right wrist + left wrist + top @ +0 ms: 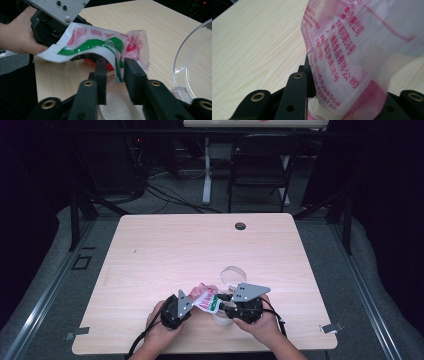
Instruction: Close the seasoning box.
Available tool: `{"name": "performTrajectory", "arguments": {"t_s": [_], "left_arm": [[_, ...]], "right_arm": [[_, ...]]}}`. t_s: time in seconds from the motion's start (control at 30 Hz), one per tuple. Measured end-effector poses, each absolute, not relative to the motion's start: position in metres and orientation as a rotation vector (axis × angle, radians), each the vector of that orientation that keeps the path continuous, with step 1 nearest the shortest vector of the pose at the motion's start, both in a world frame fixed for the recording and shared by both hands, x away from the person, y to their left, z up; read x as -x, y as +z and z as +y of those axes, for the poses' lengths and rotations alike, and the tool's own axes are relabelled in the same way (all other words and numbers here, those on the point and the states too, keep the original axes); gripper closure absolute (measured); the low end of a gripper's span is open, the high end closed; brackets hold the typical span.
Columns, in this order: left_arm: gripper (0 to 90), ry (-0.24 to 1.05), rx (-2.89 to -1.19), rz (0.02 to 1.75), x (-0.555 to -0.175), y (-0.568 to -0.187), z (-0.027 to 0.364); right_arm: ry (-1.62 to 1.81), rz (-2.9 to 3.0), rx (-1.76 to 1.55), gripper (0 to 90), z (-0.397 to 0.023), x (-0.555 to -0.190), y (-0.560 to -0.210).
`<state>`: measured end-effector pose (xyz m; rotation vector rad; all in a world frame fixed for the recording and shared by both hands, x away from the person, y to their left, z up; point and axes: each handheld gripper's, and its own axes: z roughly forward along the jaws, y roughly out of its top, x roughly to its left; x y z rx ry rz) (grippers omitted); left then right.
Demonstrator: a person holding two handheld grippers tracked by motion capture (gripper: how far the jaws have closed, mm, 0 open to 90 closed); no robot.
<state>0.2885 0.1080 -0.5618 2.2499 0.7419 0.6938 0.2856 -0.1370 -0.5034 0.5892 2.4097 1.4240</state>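
1. Two grippers are working the same packet at the near edge of the table, directly in front of your hands.
2. Your left gripper is pinching the white end of the packet and carrying its weight. In the left gripper view the printed pink film is rising between the jaws.
3. Your right gripper is standing spread. The crumpled red-and-green end of the packet is hanging between the two pads, with a gap showing on each side, so nothing is being clamped there.
4. You are holding the packet clear of the tabletop, stretched between the two tools and sagging slightly in the middle.
5. A pale round item is lying directly under the right jaws; whether it is a vessel or its contents cannot be told.
6. A clear bowl is standing just beyond and beside the packet, and it is looking empty.
7. Judged progress: pickup is done, and the opening step is under way or being re-gripped. Whether the film is already torn cannot be told. Emptying the packet is probably remaining.
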Motion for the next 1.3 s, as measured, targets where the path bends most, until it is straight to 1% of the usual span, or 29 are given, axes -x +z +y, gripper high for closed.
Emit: {"name": "performTrajectory", "arguments": {"t_s": [0.17,0.3,0.43,0.93,1.3], "left_arm": [[73.9,0.639,-2.226,0.776,-0.291,-0.562,0.112],[74.1,0.597,-2.201,0.806,-0.294,-0.562,0.115],[74.4,0.563,-2.176,0.831,-0.296,-0.562,0.119],[74.5,0.504,-2.145,0.871,-0.3,-0.564,0.125],[75.7,0.386,-2.061,0.951,-0.31,-0.564,0.138]], "right_arm": [[1.468,2.362,-0.587,60.3,-0.142,-0.283,-0.501],[1.465,2.332,-0.59,56.6,-0.146,-0.281,-0.502],[1.458,2.328,-0.602,56.0,-0.149,-0.282,-0.504],[1.465,2.306,-0.633,54.5,-0.156,-0.282,-0.504],[1.477,2.286,-0.666,55.0,-0.163,-0.284,-0.504]]}}
